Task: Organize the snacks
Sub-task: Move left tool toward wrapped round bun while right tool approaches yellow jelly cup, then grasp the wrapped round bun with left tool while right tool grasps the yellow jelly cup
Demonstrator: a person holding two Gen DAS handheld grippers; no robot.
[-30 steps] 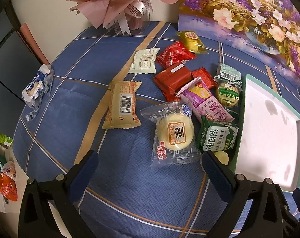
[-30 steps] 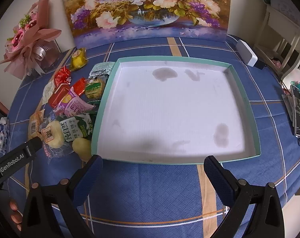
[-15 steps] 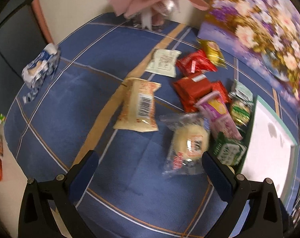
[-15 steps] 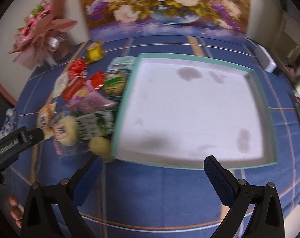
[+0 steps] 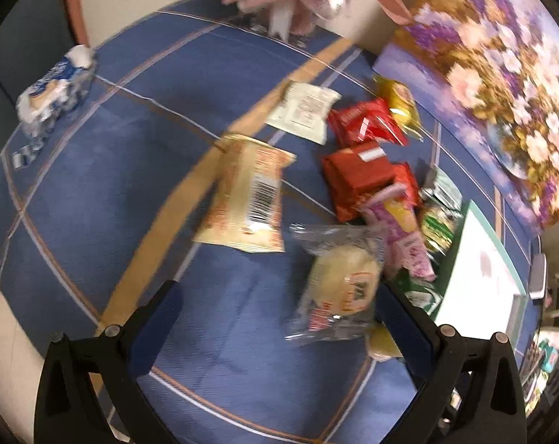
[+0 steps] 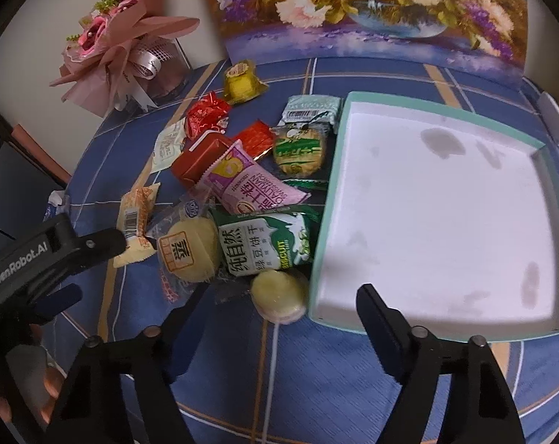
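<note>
1. Sitting at my right gripper's (image 6: 279,318) twelve o'clock, the small pale round snack (image 6: 278,296) lies against the teal tray's (image 6: 325,218) near corner.
2. Its jaws have just been narrowing to about half open, gripping nothing.
3. My left gripper (image 5: 279,318) stands wide, empty, now nearer the clear-wrapped bun (image 5: 340,283).

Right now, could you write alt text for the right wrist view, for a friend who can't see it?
A pile of wrapped snacks lies on a blue checked tablecloth beside an empty white tray with a teal rim. The right tool, open and holding nothing, points at a small round yellow pastry by the tray's near corner; its jaws have just been closing.
</note>
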